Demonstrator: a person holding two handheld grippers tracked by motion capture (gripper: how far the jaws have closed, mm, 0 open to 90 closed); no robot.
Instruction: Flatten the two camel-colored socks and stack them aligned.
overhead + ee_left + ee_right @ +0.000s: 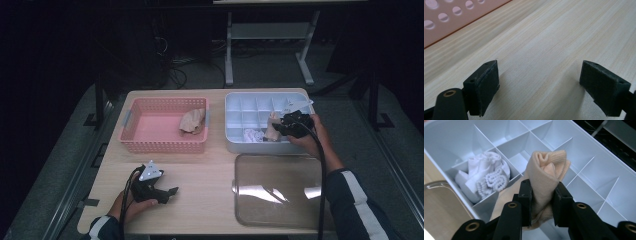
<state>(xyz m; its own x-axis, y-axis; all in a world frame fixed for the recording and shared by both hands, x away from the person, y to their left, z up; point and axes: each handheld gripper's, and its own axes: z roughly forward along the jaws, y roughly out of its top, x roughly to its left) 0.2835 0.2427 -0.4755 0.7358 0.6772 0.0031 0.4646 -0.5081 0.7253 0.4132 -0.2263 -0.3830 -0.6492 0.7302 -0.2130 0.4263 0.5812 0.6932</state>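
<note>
Over the white divided box, the right gripper holds a rolled beige sock.

Nearest to the person, the left gripper point(170, 192) rests low on the wooden table point(554, 37) with its jaws wide apart and nothing between them, in front of the pink basket point(131, 125), where one more beige bundle point(193, 121) lies. Beside it lies the clear lid point(277, 190). Farther on, the right gripper point(542, 202) pinches the beige sock point(546, 172) with narrow jaws, above the white organizer box point(235, 142). I think the sock should go down straight into one empty cell, so it does not catch on the thin dividers, and the jaws should open only when it sits inside. The sock is soft, knitted and loosely rolled, with one end hanging below the jaws. A white sock point(486, 178) already fills the neighbouring cell.
</note>
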